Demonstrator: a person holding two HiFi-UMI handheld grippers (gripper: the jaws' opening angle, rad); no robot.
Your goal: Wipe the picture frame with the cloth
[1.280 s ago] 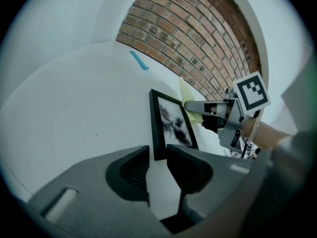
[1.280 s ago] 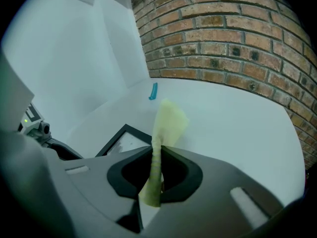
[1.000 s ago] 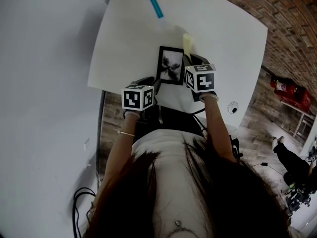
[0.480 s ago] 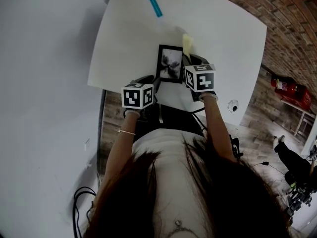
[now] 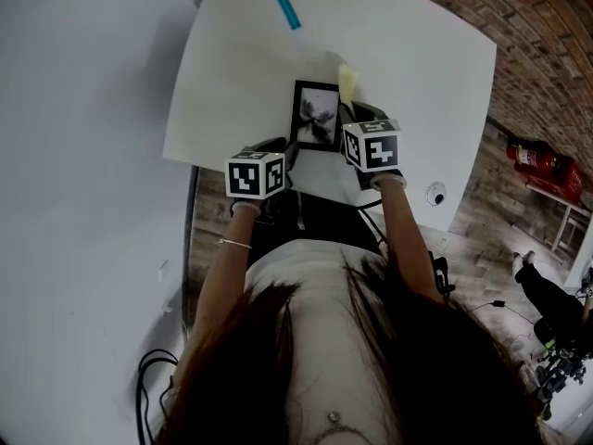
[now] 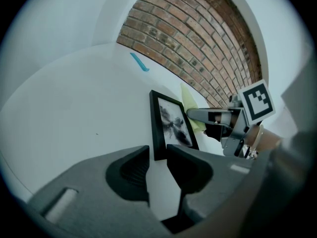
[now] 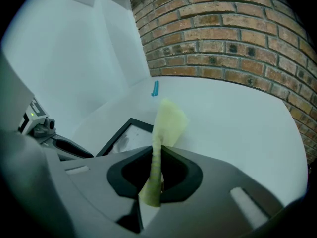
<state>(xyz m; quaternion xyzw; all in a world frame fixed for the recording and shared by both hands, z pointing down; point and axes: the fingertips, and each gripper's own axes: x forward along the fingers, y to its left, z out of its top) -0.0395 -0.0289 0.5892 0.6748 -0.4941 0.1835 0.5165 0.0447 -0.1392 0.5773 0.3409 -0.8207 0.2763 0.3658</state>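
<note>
Brick wall (image 7: pixel 237 33) backs a white desk (image 5: pixel 417 54). On it one black frame (image 5: pixel 315 114) lies flat near the near edge, about midway along it. The left claw (image 6: pixel 157 155) sits at the frame's near-left corner with its jaws a narrow gap apart and nothing between them; the corner shows just beyond the tips. The right claw (image 7: pixel 157 165) hangs beside the frame's right edge, its jaws closed on one yellow cloth (image 7: pixel 166 125). The cloth stands up past the tips, near the frame's far-right corner.

Counted: two claws, one frame, one cloth, and one blue strip (image 5: pixel 283 3) well apart from them near the far edge.

Only the right gripper view shows the cloth pinched between the jaws; from the head view just its free end (image 5: pixel 347 83) pokes out past the marker cube. The left gripper view shows the dark smudged print in the frame (image 6: pixel 171 125) and the right claw's side, just beside the frame. Only the head view shows the desk's whole outline, the wooden floor and a red extinguisher (image 5: pixel 547 176) by the brick.
</note>
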